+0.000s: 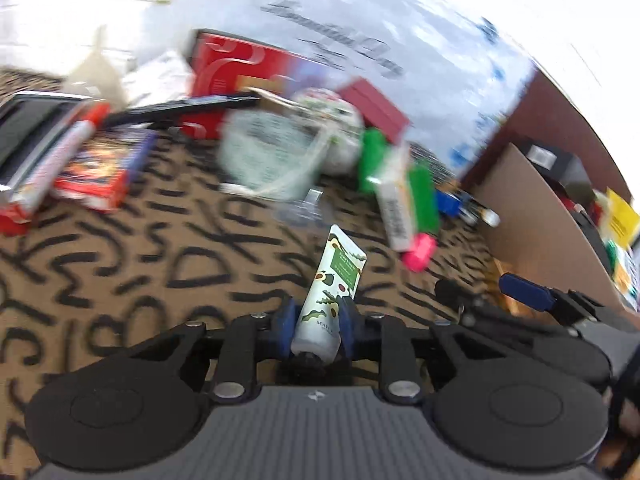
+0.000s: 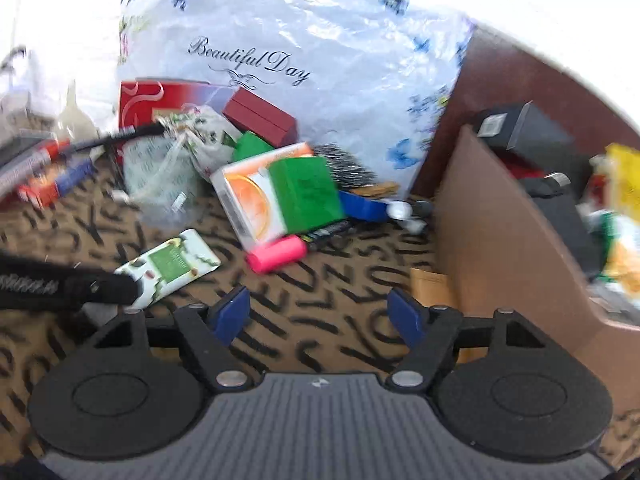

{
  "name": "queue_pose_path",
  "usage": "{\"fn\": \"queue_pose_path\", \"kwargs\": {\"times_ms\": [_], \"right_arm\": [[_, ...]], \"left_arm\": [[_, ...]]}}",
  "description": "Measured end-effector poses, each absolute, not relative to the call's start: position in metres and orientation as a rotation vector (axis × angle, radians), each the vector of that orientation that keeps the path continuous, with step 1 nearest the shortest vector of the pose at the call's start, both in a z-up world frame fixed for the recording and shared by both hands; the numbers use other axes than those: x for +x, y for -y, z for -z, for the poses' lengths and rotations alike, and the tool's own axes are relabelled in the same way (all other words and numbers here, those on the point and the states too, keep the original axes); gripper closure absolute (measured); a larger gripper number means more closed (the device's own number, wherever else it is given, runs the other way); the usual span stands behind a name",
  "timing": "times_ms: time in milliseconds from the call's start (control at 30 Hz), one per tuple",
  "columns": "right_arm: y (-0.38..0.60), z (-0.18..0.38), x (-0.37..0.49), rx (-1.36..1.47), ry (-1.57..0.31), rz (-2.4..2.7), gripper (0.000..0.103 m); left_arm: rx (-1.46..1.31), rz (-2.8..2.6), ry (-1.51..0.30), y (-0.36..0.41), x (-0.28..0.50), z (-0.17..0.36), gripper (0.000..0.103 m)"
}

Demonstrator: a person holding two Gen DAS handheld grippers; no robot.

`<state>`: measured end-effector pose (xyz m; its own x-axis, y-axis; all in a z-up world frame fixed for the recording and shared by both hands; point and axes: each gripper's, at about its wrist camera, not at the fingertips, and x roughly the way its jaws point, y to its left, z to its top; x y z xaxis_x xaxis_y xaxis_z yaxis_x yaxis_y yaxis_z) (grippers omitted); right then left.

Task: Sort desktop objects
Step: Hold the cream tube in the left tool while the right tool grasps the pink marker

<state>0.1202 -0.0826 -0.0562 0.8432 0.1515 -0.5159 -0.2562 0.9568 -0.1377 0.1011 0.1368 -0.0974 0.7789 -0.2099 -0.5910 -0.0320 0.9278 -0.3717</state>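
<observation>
In the left wrist view, the left gripper (image 1: 317, 326) is clamped on the cap end of a cream tube (image 1: 334, 296), whose long axis runs straight ahead, away from the jaws, above the patterned cloth (image 1: 140, 264). The cardboard box (image 1: 536, 224) stands far right.

In the right wrist view, the right gripper (image 2: 320, 316) stands apart, empty; the tube (image 2: 172, 266) lies to its left, the box (image 2: 488, 216) close on its right, a pink marker (image 2: 276, 254) ahead.

Two close, downward-tilted views, shared clutter
</observation>
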Motion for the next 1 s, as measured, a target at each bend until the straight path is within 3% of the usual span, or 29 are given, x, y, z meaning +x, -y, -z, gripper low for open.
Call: {"fn": "queue_pose_path", "kwargs": {"times_ms": [233, 300, 333, 533, 833, 1000], "right_arm": [[0.057, 0.075, 0.172, -0.142, -0.591, -0.262, 0.044], [0.061, 0.073, 0.176, -0.115, -0.598, -0.273, 0.053], [0.064, 0.071, 0.176, -0.109, -0.604, -0.279, 0.065], [0.095, 0.067, 0.150, -0.078, -0.652, -0.294, 0.084], [0.139, 0.058, 0.058, -0.089, -0.749, -0.402, 0.085], [0.128, 0.053, 0.068, -0.130, -0.698, -0.372, 0.073]], "left_arm": [[-0.384, 0.120, -0.682, -0.140, 0.100, 0.099, 0.073], [-0.376, 0.125, -0.678, -0.138, 0.101, 0.100, 0.072], [-0.372, 0.129, -0.679, -0.137, 0.101, 0.099, 0.072], [-0.347, 0.179, -0.695, -0.127, 0.097, 0.098, 0.078], [-0.287, 0.311, -0.757, -0.111, 0.068, 0.096, 0.076], [-0.243, 0.281, -0.753, -0.095, 0.081, 0.091, 0.050]]}}
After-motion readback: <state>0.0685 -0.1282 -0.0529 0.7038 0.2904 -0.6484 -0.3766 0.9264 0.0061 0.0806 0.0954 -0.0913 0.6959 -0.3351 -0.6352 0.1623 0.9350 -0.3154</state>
